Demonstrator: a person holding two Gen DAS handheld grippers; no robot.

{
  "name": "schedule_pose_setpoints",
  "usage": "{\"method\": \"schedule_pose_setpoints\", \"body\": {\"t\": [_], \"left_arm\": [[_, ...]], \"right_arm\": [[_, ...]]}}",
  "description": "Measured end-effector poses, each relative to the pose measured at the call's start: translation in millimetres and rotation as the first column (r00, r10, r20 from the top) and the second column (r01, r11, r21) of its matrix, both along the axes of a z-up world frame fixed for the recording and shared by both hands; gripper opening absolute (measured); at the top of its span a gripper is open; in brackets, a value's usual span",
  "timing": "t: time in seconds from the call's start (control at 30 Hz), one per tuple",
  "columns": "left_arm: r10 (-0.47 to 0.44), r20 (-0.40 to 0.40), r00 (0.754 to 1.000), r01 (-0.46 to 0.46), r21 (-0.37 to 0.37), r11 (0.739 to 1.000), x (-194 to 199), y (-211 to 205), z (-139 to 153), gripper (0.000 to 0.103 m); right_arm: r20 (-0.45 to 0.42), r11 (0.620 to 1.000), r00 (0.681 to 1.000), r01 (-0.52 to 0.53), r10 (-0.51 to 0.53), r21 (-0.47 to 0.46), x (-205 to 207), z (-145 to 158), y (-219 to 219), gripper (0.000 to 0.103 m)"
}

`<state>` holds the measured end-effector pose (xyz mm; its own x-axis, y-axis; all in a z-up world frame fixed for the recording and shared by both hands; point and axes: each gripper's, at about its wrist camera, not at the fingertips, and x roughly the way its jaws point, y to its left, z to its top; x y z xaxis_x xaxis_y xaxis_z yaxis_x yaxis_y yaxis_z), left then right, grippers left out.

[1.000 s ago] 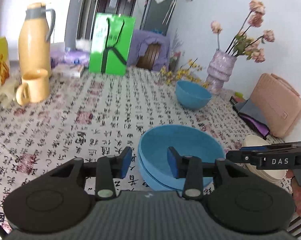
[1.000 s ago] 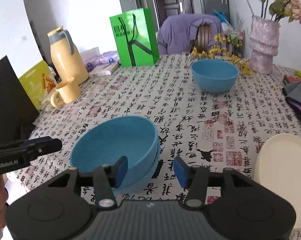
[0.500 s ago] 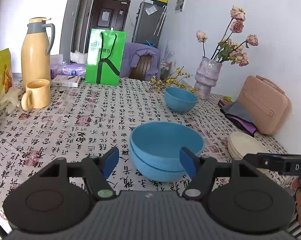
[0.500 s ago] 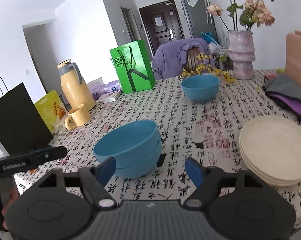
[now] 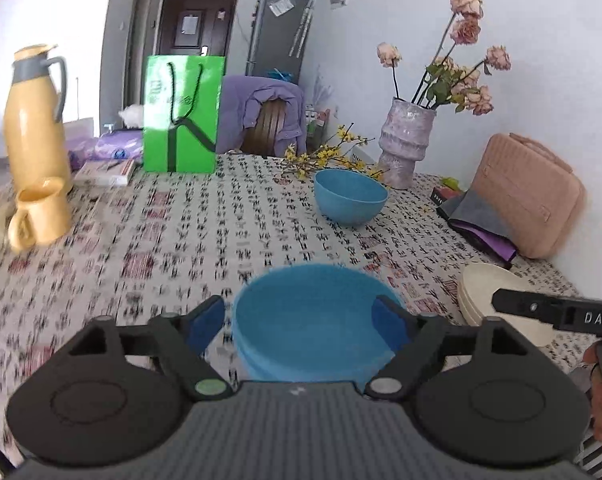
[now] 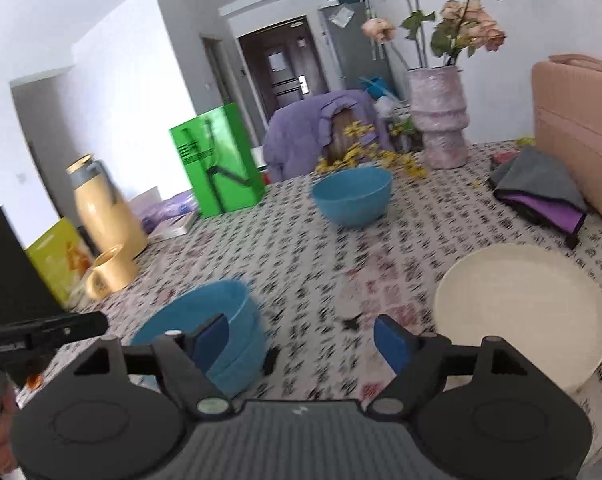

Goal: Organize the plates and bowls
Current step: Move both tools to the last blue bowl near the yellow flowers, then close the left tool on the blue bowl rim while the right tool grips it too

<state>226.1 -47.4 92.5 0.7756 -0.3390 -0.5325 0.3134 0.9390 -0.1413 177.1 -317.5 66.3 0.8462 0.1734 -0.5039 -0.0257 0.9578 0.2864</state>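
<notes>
Left hand-held gripper (image 5: pixel 301 324), jaws just opened, straddles stacked blue bowls (image 5: pixel 313 320).

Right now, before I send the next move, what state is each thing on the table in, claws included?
Left claw: open, jaws have just been opening, either side of the stacked bowls, not gripping.
Right claw: open, jaws just opened, nothing between them.
Stacked blue bowls: nested, upright.
Lone blue bowl: upright, apart, empty.
Cream plates: stacked flat.
Yellow mug: upright.
Thermos: upright, lid on.
</notes>
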Motion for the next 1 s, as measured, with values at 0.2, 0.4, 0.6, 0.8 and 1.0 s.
{"method": "schedule_pose_setpoints", "body": {"t": [0.2, 0.4, 0.6, 0.8, 1.0], "left_arm": [[-0.067, -0.057, 0.996, 0.069, 0.018, 0.997, 80.9, -25.7, 13.7, 0.099], [-0.090, -0.110, 0.990, 0.092, 0.013, 0.996, 176.2, -49.8, 9.4, 0.099], [-0.190, -0.266, 0.945, 0.169, -0.099, 0.981, 284.5, -73.3, -10.6, 0.100], [-0.188, -0.363, 0.912, 0.124, -0.194, 0.973, 372.5, -100.4, -42.6, 0.099], [-0.183, -0.417, 0.890, 0.098, -0.218, 0.971, 417.3, -124.9, -73.3, 0.070]], "right_arm": [[0.009, 0.999, 0.999, 0.040, -0.039, -0.035, 53.5, 6.4, -31.1, 0.085], [-0.003, 0.994, 0.994, 0.108, -0.108, -0.032, 130.2, 3.3, -65.9, 0.085], [-0.069, 0.989, 0.987, 0.145, -0.142, 0.034, 216.0, 1.7, -90.3, 0.085], [-0.200, 0.972, 0.967, 0.189, -0.159, 0.140, 314.1, -25.0, -111.8, 0.081], [-0.258, 0.967, 0.951, 0.213, -0.171, 0.143, 367.2, -56.9, -117.3, 0.058]]}}
